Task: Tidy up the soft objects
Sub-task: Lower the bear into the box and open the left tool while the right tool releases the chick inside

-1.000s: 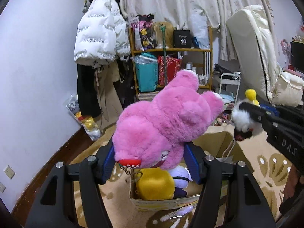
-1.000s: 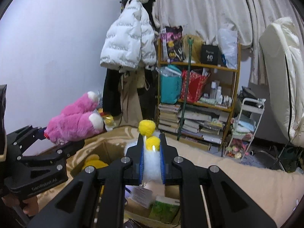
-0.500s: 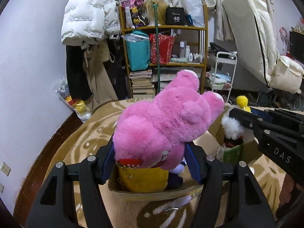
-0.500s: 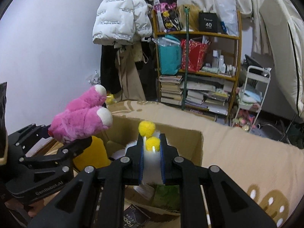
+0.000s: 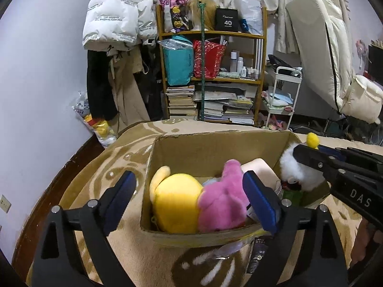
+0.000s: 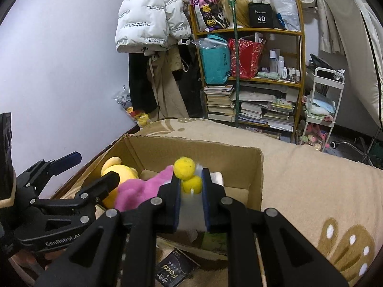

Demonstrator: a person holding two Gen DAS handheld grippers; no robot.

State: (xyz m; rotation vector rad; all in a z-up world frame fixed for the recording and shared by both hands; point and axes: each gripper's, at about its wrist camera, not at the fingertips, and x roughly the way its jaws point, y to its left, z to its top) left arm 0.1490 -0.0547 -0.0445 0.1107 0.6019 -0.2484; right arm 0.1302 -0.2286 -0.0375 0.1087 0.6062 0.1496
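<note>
cluttered bedroom (bookshelf (image 5: pixel 210 71), hanging jacket (image 5: pixel 115 16))

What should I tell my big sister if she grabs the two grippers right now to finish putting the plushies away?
Left gripper: jaws open, empty, above the cardboard box.
Right gripper: jaws shut on the white plush toy with yellow pompoms, held over the box's right side.
Done: the pink plush lies in the box beside the yellow plush.
Left: lower the white toy into the box and open the right jaws. I can't see other loose plushies to collect.
</note>
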